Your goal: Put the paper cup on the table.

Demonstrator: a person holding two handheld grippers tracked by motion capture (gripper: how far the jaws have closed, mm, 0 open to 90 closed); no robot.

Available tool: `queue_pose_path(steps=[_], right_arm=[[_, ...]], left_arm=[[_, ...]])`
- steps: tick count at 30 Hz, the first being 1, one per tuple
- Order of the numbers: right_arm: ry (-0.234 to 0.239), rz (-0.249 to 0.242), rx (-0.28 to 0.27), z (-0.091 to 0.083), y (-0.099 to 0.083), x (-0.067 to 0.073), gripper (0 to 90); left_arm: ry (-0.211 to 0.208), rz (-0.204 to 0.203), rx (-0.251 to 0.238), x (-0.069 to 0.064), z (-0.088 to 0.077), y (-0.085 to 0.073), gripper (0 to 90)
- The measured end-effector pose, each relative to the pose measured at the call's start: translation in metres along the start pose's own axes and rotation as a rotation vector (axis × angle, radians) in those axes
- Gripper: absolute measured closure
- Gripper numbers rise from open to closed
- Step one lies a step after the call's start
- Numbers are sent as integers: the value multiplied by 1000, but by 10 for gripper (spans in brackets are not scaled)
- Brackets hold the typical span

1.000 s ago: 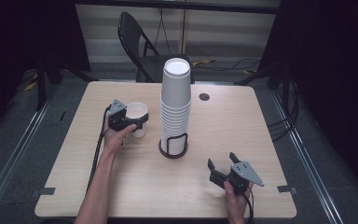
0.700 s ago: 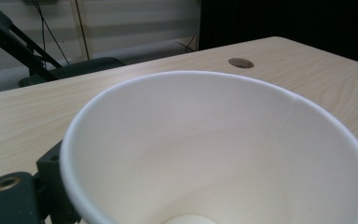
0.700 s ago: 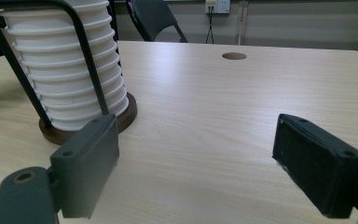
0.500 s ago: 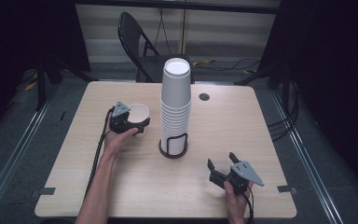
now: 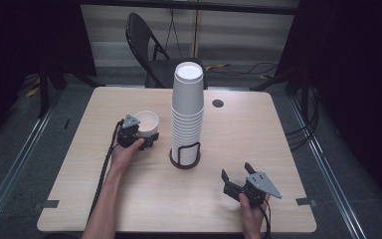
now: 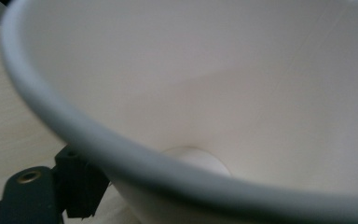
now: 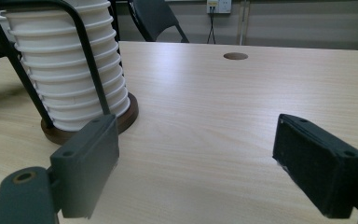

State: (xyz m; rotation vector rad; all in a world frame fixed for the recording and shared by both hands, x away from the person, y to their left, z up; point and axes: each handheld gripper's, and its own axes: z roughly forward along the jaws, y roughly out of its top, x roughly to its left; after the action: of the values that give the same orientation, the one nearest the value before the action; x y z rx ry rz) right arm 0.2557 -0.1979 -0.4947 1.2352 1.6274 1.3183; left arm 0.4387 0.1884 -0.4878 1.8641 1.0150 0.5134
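Wooden table (image 5: 129,199), dark room, folding chair (image 5: 146,40) behind.
My left gripper (image 5: 138,135) clamps a single paper cup (image 5: 146,122) just left of the tall cup stack (image 5: 187,107) in its wire holder (image 5: 185,154); right gripper (image 5: 236,180) rests with jaws wide, empty. I'd keep the squeeze light so the rim holds shape, and lift clear of the stack.

Recording studio or lab space. Black curtains (image 5: 348,74) flank a single wooden tabletop (image 5: 258,134). Cables (image 5: 303,124) run across the grey floor (image 5: 10,164); a folding chair (image 5: 151,50) stands behind.
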Motion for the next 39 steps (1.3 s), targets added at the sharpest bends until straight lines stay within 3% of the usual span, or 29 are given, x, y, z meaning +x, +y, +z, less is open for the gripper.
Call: queue_pose_path(steps=[5, 9, 17, 21, 27, 30, 36, 39], right_arm=[[0, 2, 0, 0, 0, 0, 139], [1, 1, -1, 0, 0, 0, 139], [1, 1, -1, 0, 0, 0, 139], [2, 6, -7, -1, 0, 0, 139], [2, 7, -12, -1, 0, -1, 139], [2, 7, -12, -1, 0, -1, 139], [0, 10, -16, -1, -1, -1, 140], [3, 12, -17, -1, -1, -1, 139]], left_arm=[[11, 28, 29, -3, 1, -3, 156], [20, 24, 55, -2, 1, -6, 157], [20, 15, 38, -2, -7, -9, 157], [13, -11, 7, -5, -14, -13, 156], [30, -11, -35, -6, -27, -17, 156], [33, -12, -32, -6, -33, -17, 156], [12, -41, -106, -12, -52, -23, 155], [12, -35, -136, -17, -61, -22, 155]])
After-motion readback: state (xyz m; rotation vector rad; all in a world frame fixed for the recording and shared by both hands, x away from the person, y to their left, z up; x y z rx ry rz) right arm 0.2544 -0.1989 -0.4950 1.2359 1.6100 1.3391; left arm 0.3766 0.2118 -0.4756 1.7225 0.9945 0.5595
